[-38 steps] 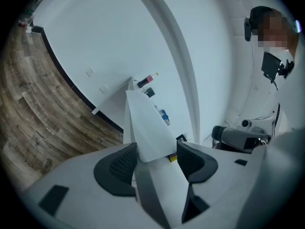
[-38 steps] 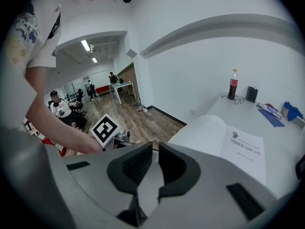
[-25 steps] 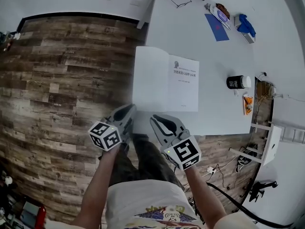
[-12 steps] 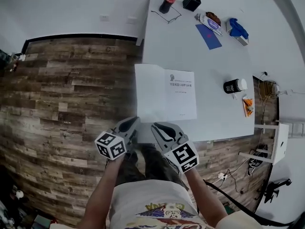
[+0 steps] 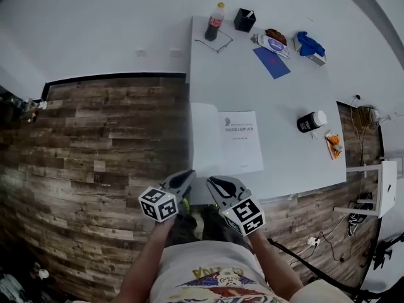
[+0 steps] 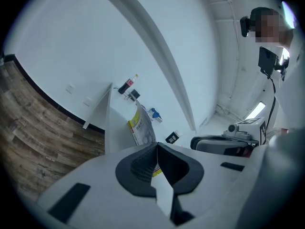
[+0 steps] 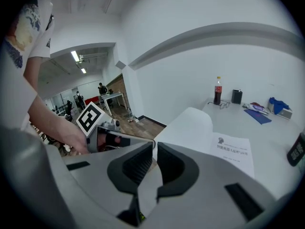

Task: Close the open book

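The open book (image 5: 240, 142) lies near the front left corner of the white table (image 5: 284, 100), its right page printed. Its left leaf (image 5: 203, 137) is lifted and curls upward; it shows standing with a yellow outer face (image 6: 139, 127) in the left gripper view and as a white curl (image 7: 190, 124) in the right gripper view. My left gripper (image 5: 188, 177) (image 6: 156, 148) is shut on that leaf's near edge. My right gripper (image 5: 213, 183) (image 7: 155, 149) hovers just right of it at the table's front edge, jaws together, holding nothing.
At the table's far end stand a cola bottle (image 5: 216, 23), a black cup (image 5: 244, 19), glasses (image 5: 213, 43), a blue booklet (image 5: 271, 63) and a blue cloth (image 5: 309, 45). A black jar (image 5: 311, 121) sits right of the book. Wood floor (image 5: 107, 144) lies left.
The book's left leaf has come up off the table and looks narrower from above. Both grippers have risen a little, the left more; the head view now takes in more of the room.
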`<state>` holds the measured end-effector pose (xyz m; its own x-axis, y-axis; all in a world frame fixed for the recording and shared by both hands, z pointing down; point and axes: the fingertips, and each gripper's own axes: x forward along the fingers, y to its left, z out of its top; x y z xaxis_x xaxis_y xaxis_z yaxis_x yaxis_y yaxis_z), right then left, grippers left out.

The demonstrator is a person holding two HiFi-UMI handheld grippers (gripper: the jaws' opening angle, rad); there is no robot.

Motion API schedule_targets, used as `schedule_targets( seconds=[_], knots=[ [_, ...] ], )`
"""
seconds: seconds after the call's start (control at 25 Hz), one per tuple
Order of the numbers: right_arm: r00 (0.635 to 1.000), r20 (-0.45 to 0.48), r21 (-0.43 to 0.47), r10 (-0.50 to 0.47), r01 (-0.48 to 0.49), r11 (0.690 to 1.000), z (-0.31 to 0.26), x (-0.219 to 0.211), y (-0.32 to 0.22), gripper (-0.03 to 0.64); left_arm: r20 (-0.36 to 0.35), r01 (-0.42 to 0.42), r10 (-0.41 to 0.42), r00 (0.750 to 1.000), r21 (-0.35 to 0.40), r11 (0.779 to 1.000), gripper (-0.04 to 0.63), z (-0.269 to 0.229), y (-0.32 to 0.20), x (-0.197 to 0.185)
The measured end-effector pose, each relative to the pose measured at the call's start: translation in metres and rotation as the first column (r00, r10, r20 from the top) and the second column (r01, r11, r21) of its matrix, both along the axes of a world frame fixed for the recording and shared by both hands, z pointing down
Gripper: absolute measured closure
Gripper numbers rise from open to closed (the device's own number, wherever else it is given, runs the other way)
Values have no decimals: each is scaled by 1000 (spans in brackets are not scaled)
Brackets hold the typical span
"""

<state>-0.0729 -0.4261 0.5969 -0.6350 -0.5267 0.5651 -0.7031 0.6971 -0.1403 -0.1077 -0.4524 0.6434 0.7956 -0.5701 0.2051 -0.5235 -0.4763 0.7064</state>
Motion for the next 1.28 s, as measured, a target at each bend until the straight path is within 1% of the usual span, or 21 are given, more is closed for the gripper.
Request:
schedule_targets(
  seconds=[0.36,0.48,0.68,1.04,1.28],
  knots=[
    [998,41,7,39,-39,999,-12,43,-7,595,60,-72,71,996,21,997,581,-23,-2,33],
    [998,52,4,35,-36,999,-15,56,-9,595,82,-82,79,993,30,996,581,-30,-4,45],
    [997,71,11,15,-15,1000,-23,79,-6,595,101,-116,111,989,39,992,581,-42,3,76],
    [995,97,6,-14,13,1000,-25,129,2,595,120,-125,119,986,43,991,581,-54,7,135],
    [994,102,20,-41,39,999,-19,164,-4,595,159,-134,123,980,58,989,581,-52,2,166]
  ],
)
